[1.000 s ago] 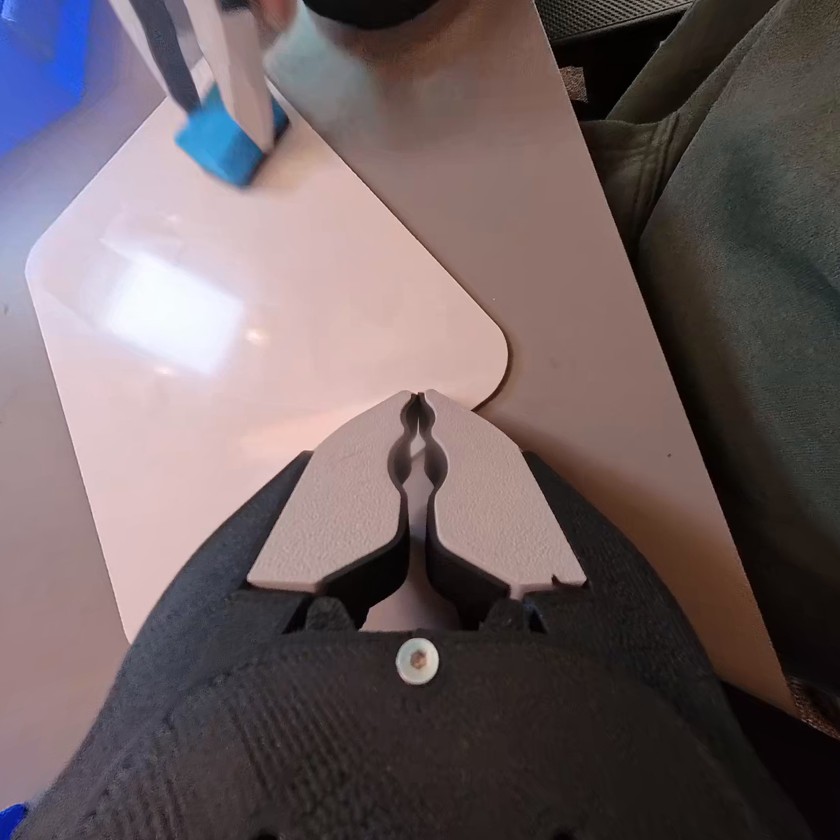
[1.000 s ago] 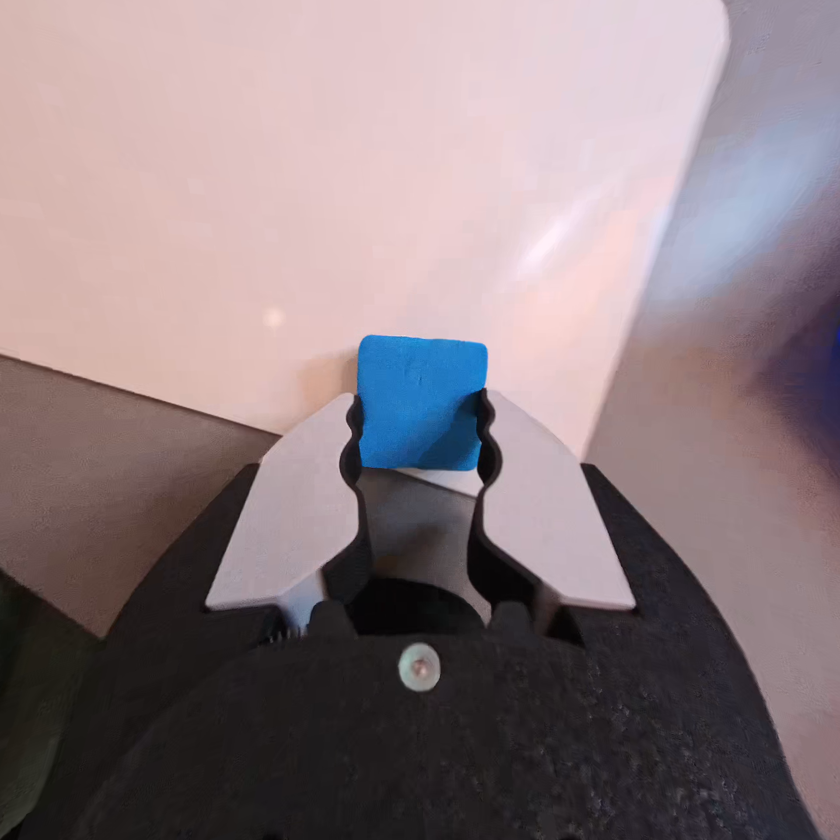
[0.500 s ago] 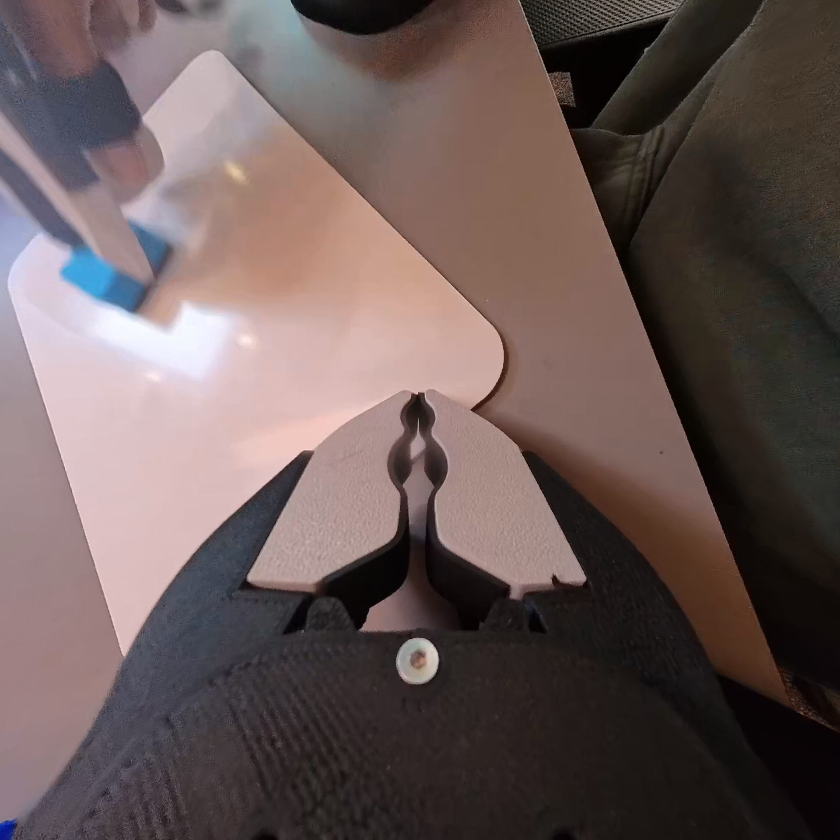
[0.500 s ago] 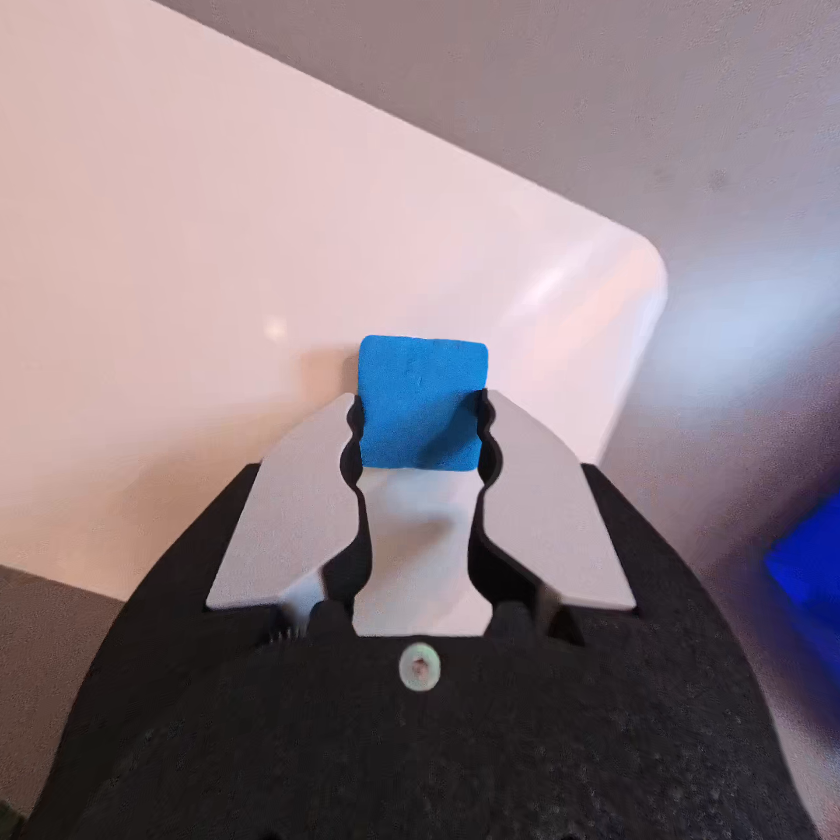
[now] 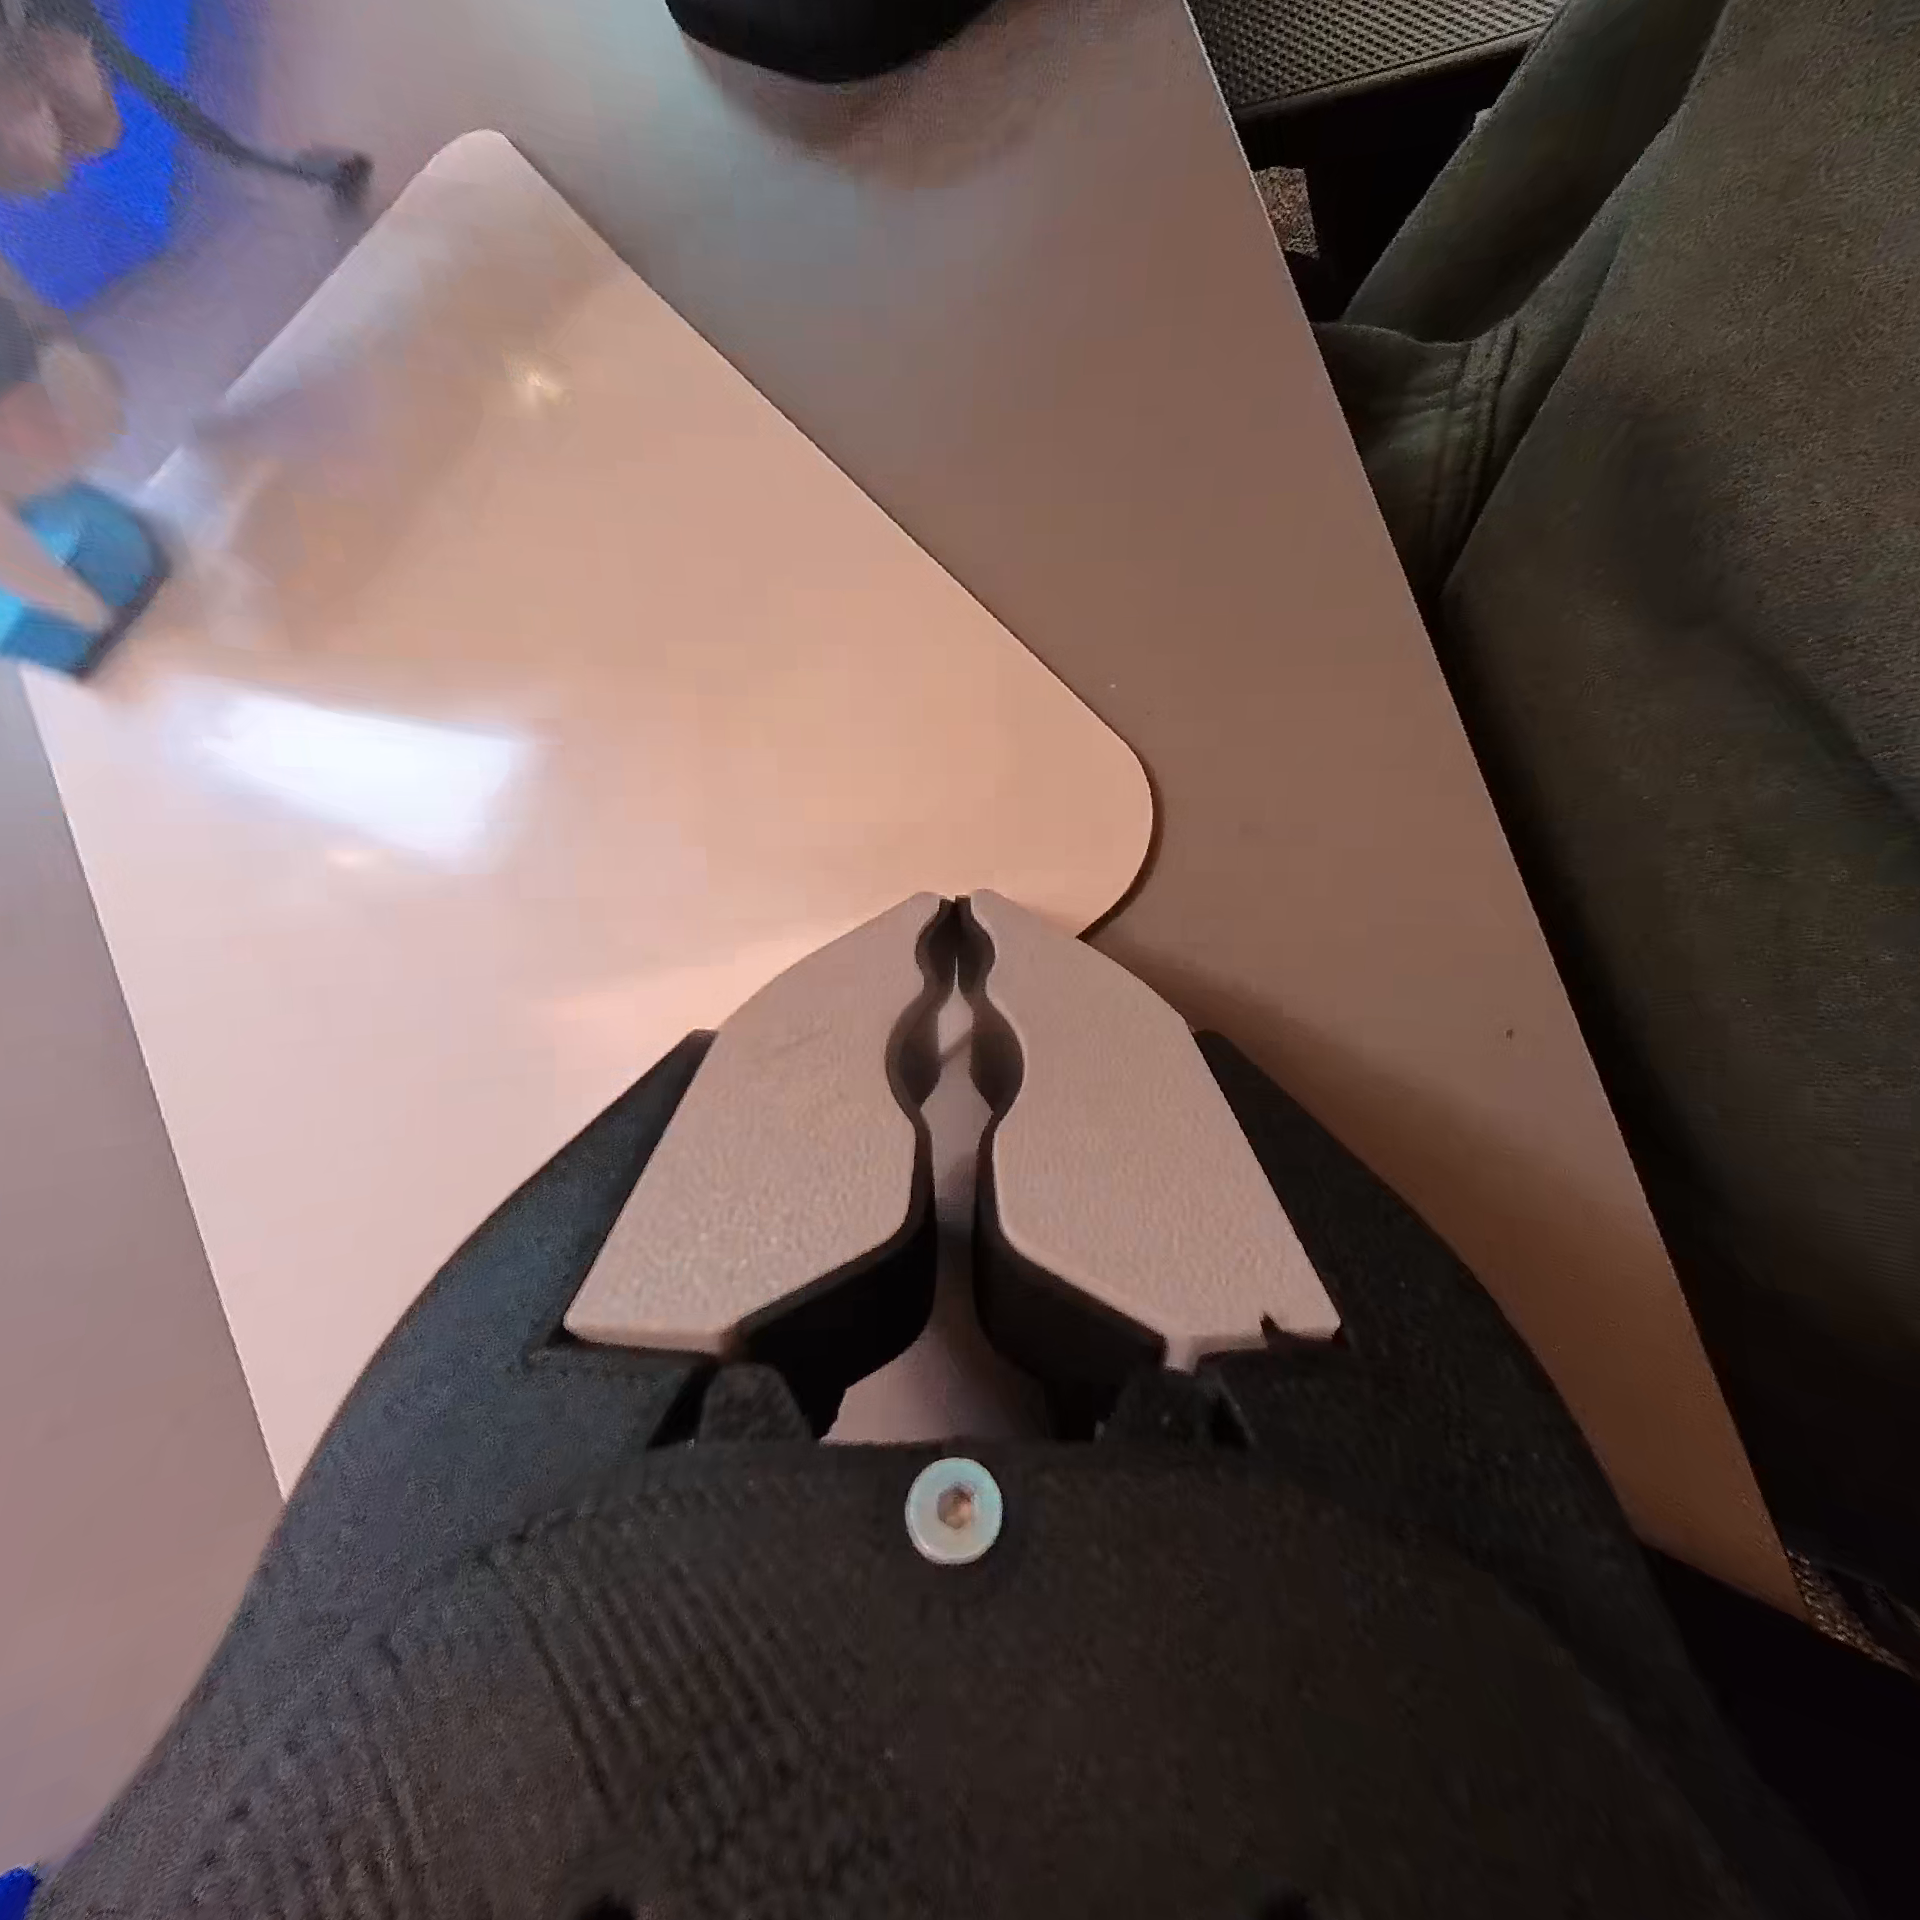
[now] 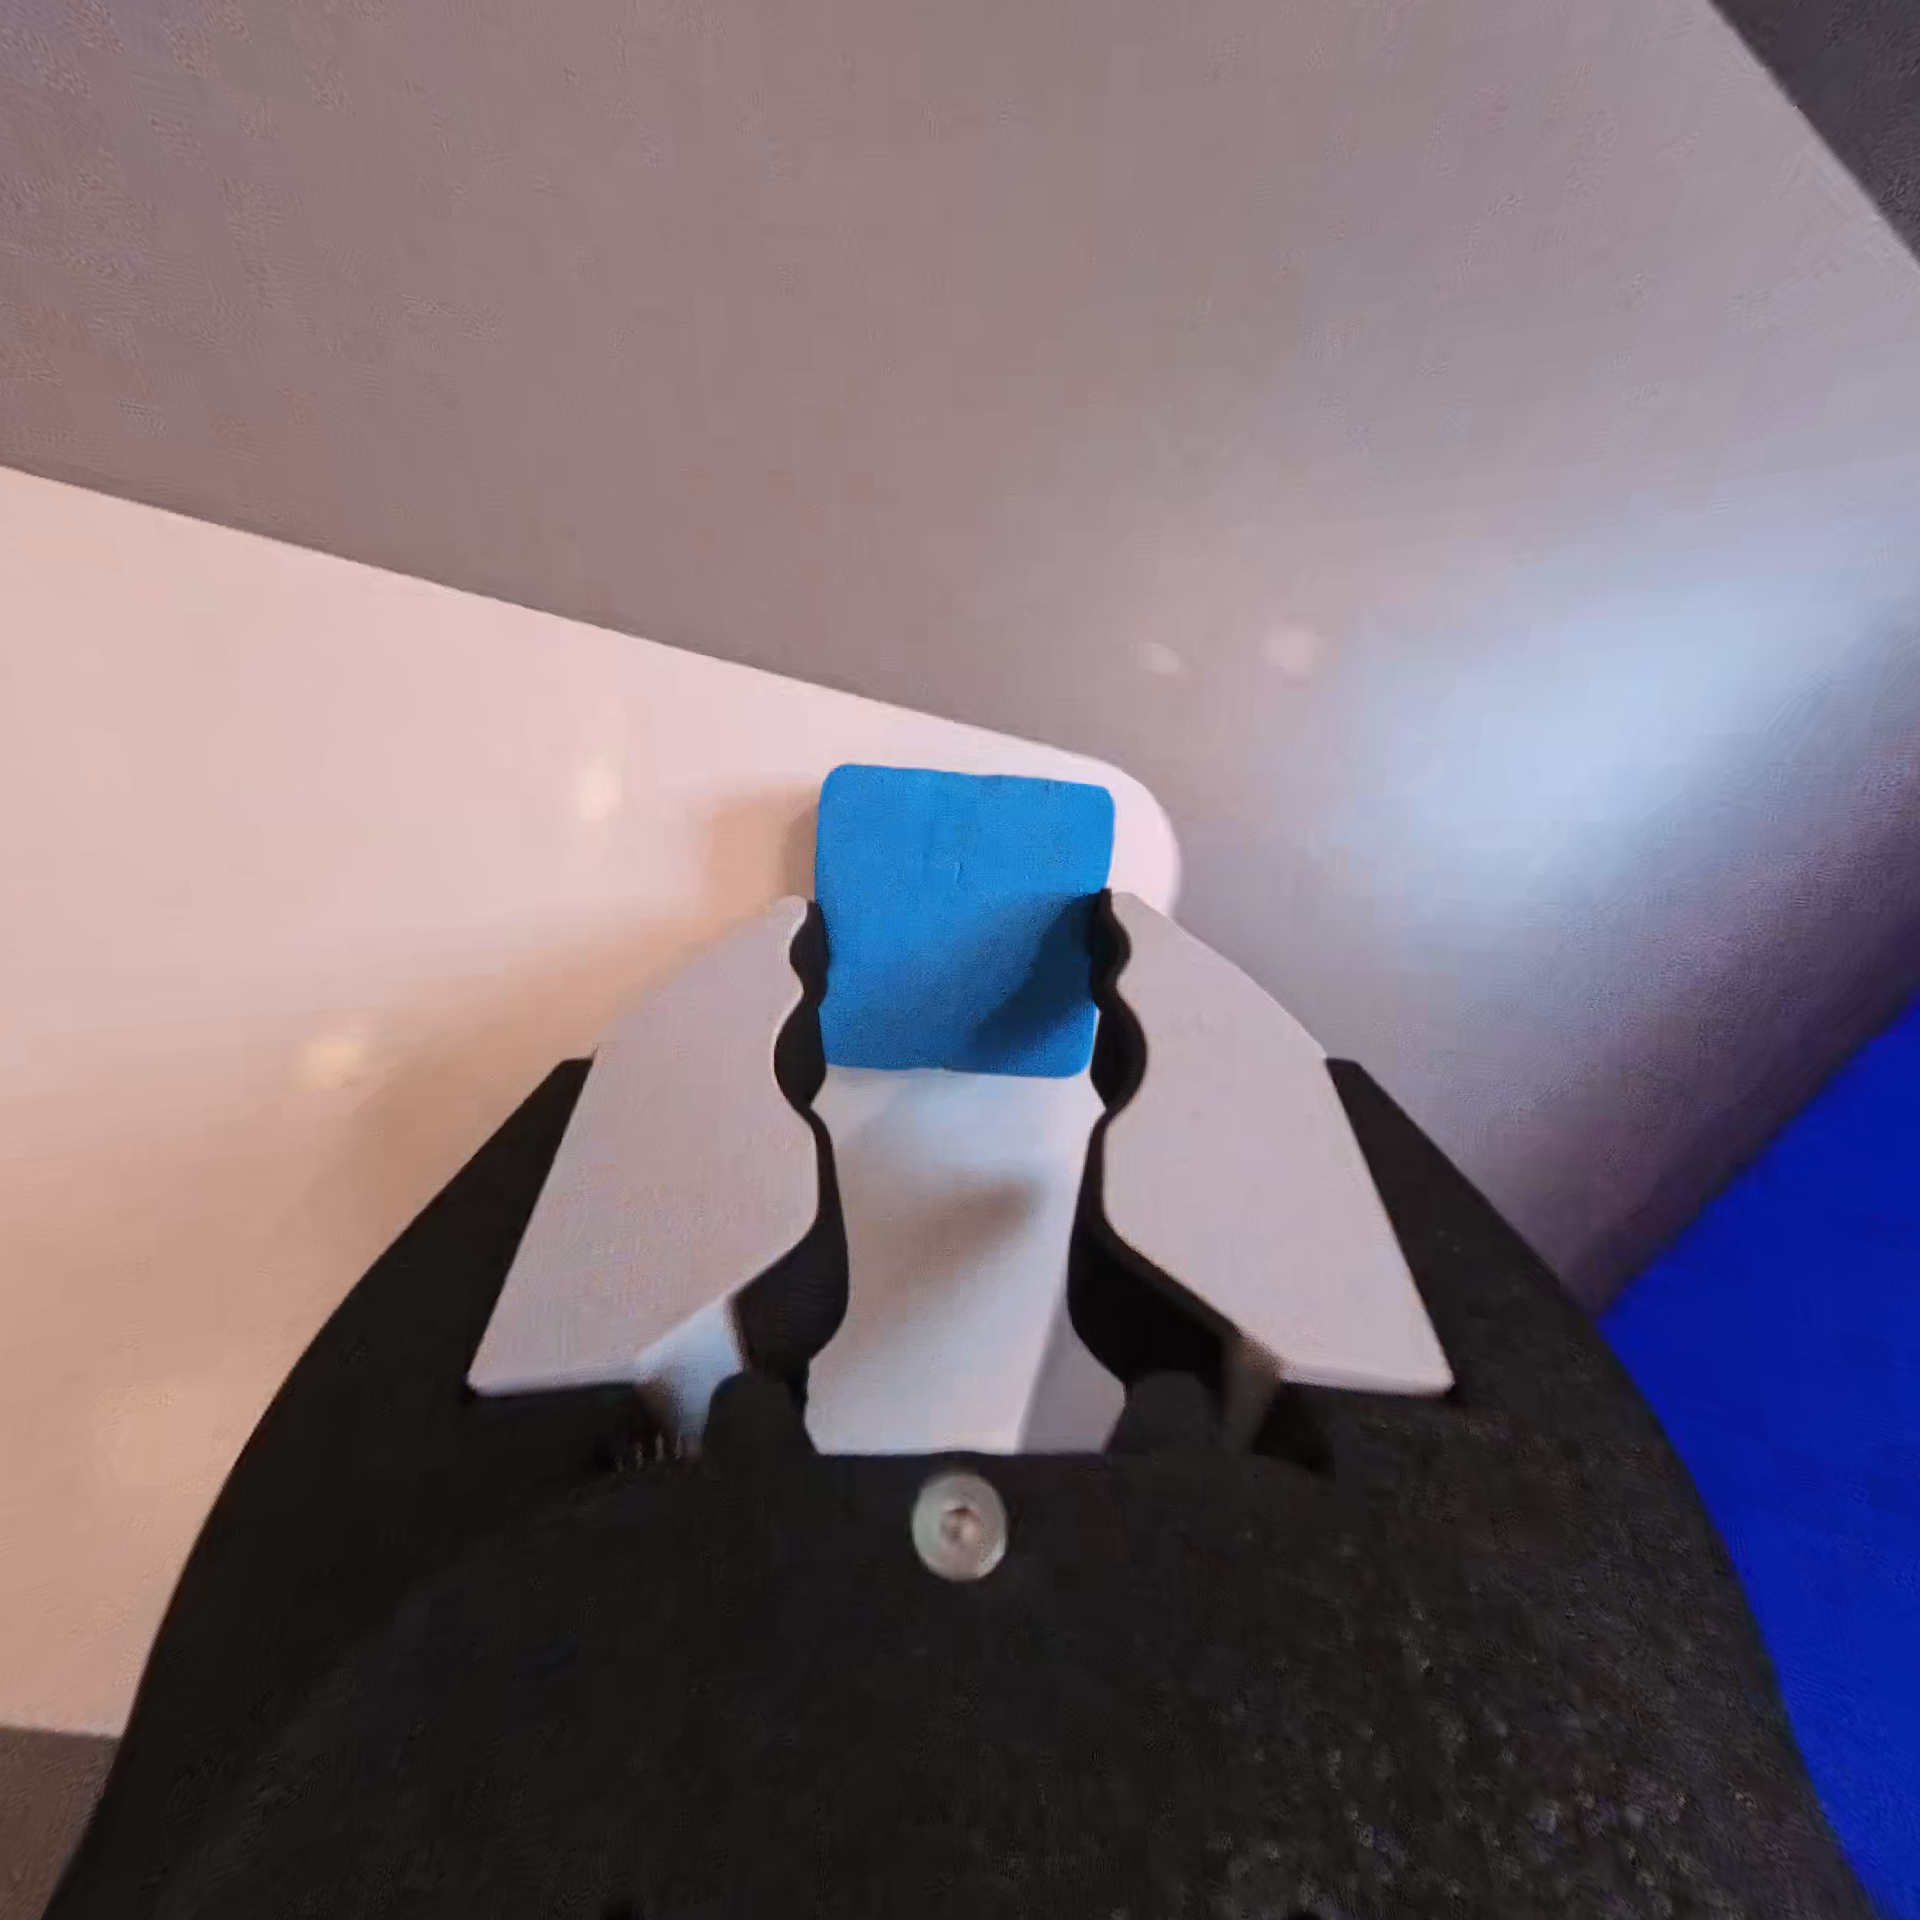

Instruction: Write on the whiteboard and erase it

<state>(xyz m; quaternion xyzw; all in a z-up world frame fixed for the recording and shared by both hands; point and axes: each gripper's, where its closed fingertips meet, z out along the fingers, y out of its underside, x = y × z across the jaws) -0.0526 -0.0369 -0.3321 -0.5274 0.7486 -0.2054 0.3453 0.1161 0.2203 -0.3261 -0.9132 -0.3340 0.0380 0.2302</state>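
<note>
A small glossy whiteboard with rounded corners lies flat on a grey table; no marks show on it. My left gripper is shut and empty, its tips over the board's near right corner. My right gripper is shut on a blue eraser block pressed on the whiteboard close to a rounded corner. The eraser and right gripper also show blurred at the board's far left edge in the left wrist view.
A person's dark green clothing runs along the table's right edge. A dark round object sits at the table's far end. A blue object lies off the board to the right of the right gripper, and shows at top left in the left wrist view. Some 30 centimeters of space lies between my two pairs of fingers.
My right gripper has swept the eraser across the board, from its far corner toward the far left corner and edge. The left gripper has stayed still.
</note>
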